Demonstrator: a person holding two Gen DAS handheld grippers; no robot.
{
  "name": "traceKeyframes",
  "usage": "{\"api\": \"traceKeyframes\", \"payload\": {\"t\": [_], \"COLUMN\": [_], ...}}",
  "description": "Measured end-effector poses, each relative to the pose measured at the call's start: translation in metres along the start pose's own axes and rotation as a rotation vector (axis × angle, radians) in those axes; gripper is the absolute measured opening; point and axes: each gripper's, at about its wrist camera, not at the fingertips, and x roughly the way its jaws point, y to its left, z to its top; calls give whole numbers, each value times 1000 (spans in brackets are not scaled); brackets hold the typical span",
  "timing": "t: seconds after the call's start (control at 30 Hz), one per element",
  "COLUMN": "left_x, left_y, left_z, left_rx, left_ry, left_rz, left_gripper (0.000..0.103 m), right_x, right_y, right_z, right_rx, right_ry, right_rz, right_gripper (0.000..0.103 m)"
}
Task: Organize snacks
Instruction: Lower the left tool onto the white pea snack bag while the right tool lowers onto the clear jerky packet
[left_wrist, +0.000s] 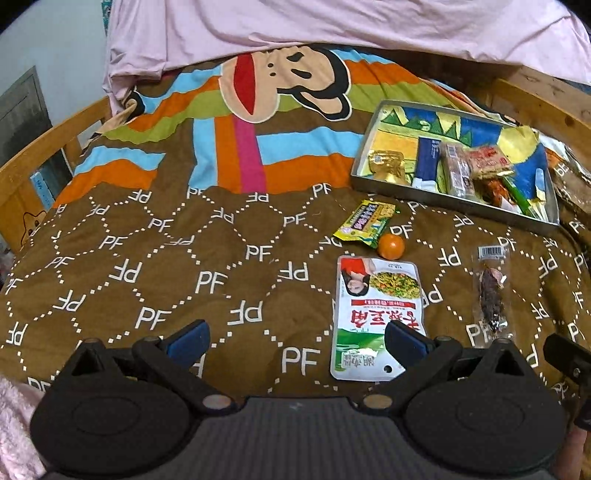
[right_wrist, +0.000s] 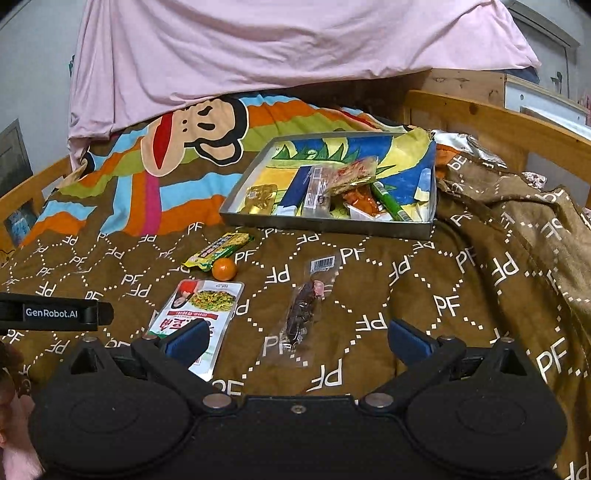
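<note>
Foil packet (right_wrist: 466, 147) half hidden behind tray (right_wrist: 325, 224)

I'm looking across a bed covered by a brown quilt (left_wrist: 147, 266) printed with white dotted diamonds and "PF" letters, with bright stripes and a cartoon monkey face (left_wrist: 284, 81) at its far end. A pink sheet (right_wrist: 258, 48) hangs down over the head of the bed. A wooden bed rail (left_wrist: 40, 147) runs along the left, and another (right_wrist: 498, 125) along the right. Behind the left rail I see a pale grey wall (left_wrist: 51, 40). Beyond the right rail stands white furniture (right_wrist: 543, 96).
</note>
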Motion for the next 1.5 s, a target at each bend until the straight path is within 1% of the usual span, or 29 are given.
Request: {"api": "traceKeyframes", "payload": {"t": [0.17,0.3,0.37,0.43,0.5,0.67,0.7,0.8,0.87,0.93,1.07,1.17,1.23,1.4,1.5], "left_x": [9,25,31,35,41,57,60,72,82,92,108,120,126,131,131], "left_y": [4,13,16,16,13,-2,-5,-11,-17,-25,-32,-34,-35,-44,-50], "left_z": [3,14,21,27,33,47,49,52,52,52,50,47,45,41,41], "left_rx": [-28,-80,-80,-52,7,180,211,253,292,320,329,298,303,349,367], "left_ry": [57,171,206,215,223,241,238,225,248,271,314,356,372,354,354], "left_rz": [-30,-61,-65,-43,-29,-38,-53,-111,-144,-163,-224,-246,-246,-267,-288], "left_gripper": [103,103,103,103,103,103,103,103,103,103,103,103,103,103,102], "right_x": [8,16,19,21,24,36,40,50,57,62,74,87,98,121,133], "right_y": [0,1,1,1,0,3,4,5,4,1,-8,-10,-13,-22,-21], "right_z": [-2,-4,-5,-5,-4,-1,0,5,7,10,16,20,24,29,29], "right_rx": [2,-2,0,3,3,-16,-25,-55,-79,-94,-120,-188,-217,-155,-155], "right_ry": [33,63,73,78,82,108,114,117,120,128,145,144,131,135,147], "right_rz": [10,-15,-16,-10,-3,15,19,13,0,6,79,91,83,97,116], "right_gripper": [102,102,102,102,102,102,102,102,102,102,102,102,101,95,92]}}
